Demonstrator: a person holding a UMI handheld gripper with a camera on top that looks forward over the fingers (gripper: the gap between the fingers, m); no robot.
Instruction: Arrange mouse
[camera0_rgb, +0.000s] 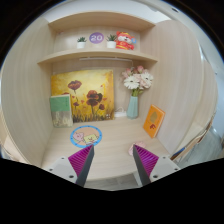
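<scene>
Claw (112, 165): spread, nothing between the pads.
Mouse: not in view anywhere on the counter (112, 140).
Ahead: round mat (86, 135), far left of the claw; vase (133, 105) far right.

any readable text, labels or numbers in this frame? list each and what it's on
None readable.
Purple round sign on the upper shelf: white marks, too small to read.
Red figurine beside it: no legible text.
Orange card by the vase: print too blurred.
Round coaster ahead of the gripper: picture only.
</scene>
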